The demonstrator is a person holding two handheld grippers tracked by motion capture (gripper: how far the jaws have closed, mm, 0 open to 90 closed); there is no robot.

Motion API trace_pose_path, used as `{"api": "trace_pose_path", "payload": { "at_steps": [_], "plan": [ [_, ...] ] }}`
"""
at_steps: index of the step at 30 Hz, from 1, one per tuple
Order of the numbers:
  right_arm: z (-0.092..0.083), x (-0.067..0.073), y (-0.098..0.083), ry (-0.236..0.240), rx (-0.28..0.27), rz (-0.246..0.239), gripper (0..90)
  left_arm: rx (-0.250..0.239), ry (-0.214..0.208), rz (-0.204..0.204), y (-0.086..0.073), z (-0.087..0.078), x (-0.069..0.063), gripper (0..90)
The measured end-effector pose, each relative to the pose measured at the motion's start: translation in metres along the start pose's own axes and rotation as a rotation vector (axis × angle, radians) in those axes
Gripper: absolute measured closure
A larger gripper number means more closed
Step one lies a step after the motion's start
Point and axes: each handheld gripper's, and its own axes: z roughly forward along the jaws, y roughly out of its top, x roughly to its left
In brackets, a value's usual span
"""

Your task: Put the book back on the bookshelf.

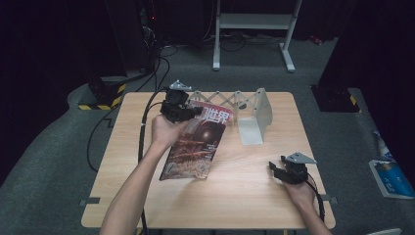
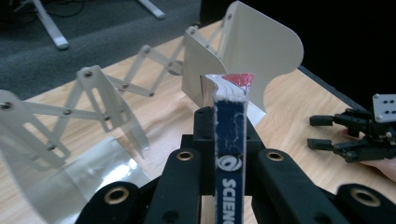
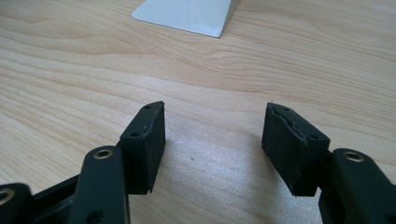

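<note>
My left gripper (image 1: pixel 195 111) is shut on the top edge of a magazine (image 1: pixel 195 142) with a reddish-brown cover, holding it tilted above the table's left middle. In the left gripper view the magazine's blue spine (image 2: pixel 229 144) stands clamped between the two black jaws. An expandable white metal book rack (image 1: pixel 244 105) stands just beyond it at the back of the table, with scissor links (image 2: pixel 102 88) and a curved end plate (image 2: pixel 254 46). My right gripper (image 1: pixel 278 170) rests open near the table's front right, its pads (image 3: pixel 148 135) wide apart over bare wood.
The light wooden table (image 1: pixel 244 196) has free room at front centre. The rack's flat base plate (image 3: pixel 187 14) lies ahead of the right gripper. Beyond the table are a white frame stand (image 1: pixel 254 29), cables on grey carpet, and a blue-white object (image 1: pixel 391 178) on the floor at right.
</note>
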Motion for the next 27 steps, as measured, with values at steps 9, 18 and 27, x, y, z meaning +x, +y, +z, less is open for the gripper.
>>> {"api": "trace_pose_path", "payload": {
  "at_steps": [9,18,27],
  "plan": [
    [0.0,0.0,0.0,-0.001,0.0,0.001,39.8,-0.01,0.049,-0.033,0.002,-0.007,0.016,83.4],
    [0.0,0.0,0.0,-0.001,0.0,0.001,39.8,-0.018,0.09,-0.047,0.004,-0.012,0.028,83.4],
    [0.0,0.0,0.0,-0.001,0.0,0.003,39.8,-0.064,0.132,-0.047,0.01,-0.017,0.032,83.5]
  ]
}}
